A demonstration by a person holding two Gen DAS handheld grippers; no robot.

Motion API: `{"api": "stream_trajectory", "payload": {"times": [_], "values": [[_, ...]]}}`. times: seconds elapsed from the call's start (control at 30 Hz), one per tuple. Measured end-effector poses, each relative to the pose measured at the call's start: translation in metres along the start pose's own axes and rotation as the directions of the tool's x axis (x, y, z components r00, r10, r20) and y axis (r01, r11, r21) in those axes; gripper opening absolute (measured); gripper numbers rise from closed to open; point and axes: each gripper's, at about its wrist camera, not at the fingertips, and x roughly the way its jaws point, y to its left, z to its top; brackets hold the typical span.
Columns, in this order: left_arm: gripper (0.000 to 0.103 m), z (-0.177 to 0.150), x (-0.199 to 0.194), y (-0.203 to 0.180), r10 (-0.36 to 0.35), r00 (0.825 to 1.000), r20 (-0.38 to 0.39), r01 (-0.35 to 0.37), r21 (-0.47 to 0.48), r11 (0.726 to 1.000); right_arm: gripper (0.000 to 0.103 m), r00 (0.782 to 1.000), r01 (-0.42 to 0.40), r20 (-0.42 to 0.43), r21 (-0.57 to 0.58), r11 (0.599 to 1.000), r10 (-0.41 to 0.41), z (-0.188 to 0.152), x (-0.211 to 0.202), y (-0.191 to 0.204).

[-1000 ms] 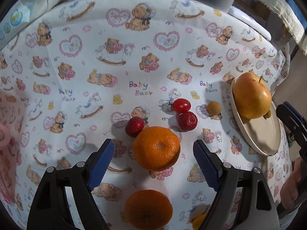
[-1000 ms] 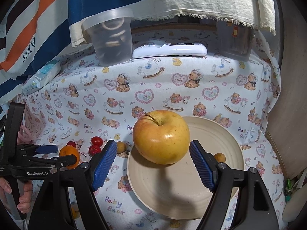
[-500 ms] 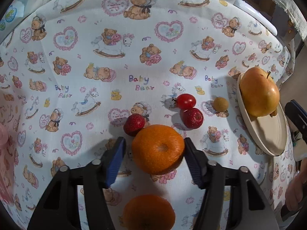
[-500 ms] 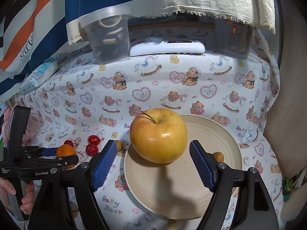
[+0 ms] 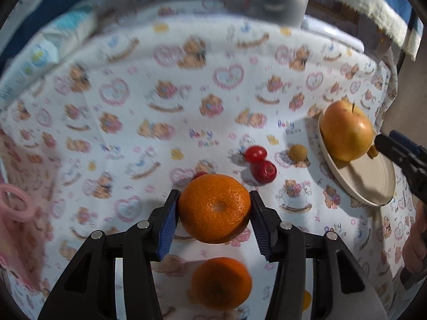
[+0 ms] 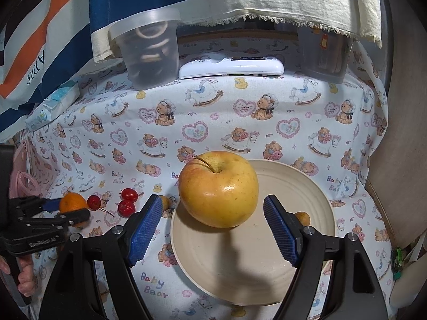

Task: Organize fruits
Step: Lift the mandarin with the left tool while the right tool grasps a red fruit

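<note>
Now orange (image 5: pixel 214 208) (lifted) between closing left hand-held gripper (image 5: pixel 213 213)

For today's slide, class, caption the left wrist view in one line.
Left tool closing on an orange, with a second orange below and an apple on the plate.

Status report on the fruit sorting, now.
Left gripper closing, fingers on round orange mandarin. Right gripper open around yellow apple on cream plate. Nothing in the way.
</note>
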Motion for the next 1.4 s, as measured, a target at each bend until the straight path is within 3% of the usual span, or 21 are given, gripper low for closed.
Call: {"api": "stream_trajectory", "payload": {"times": [0.27, 0.37, 0.53, 0.87, 1.07, 1.4], "values": [[0.050, -0.003, -0.023, 0.025, -0.028, 0.985, 0.169, 0.037, -0.049, 0.998, 0.079, 0.999, -0.037, -0.017, 0.014, 0.999, 0.037, 0.001, 0.001, 0.001], [0.050, -0.002, -0.019, 0.029, -0.041, 0.986, 0.159, 0.050, -0.052, 0.997, 0.079, 0.999, -0.035, 0.000, 0.019, 0.999, 0.035, 0.002, -0.004, 0.003], [0.050, -0.004, -0.021, 0.035, -0.002, 0.982, 0.189, 0.014, -0.060, 0.998, 0.079, 0.999, -0.047, -0.002, 0.036, 0.998, 0.047, 0.007, -0.010, 0.013], [0.050, -0.006, -0.017, 0.048, -0.003, 0.977, 0.211, 0.023, -0.093, 0.995, 0.079, 0.993, -0.104, -0.070, -0.054, 0.993, 0.100, 0.017, -0.004, 0.077], [0.050, -0.009, -0.014, 0.059, 0.007, 0.978, 0.211, 0.024, -0.144, 0.989, 0.079, 0.980, -0.134, -0.159, -0.082, 0.988, 0.120, 0.013, 0.030, 0.110], [0.050, -0.008, -0.006, 0.072, 0.013, 0.982, 0.188, 0.023, -0.186, 0.982, 0.061, 0.946, -0.144, -0.302, -0.061, 0.988, 0.120, -0.005, 0.089, 0.130]]}}
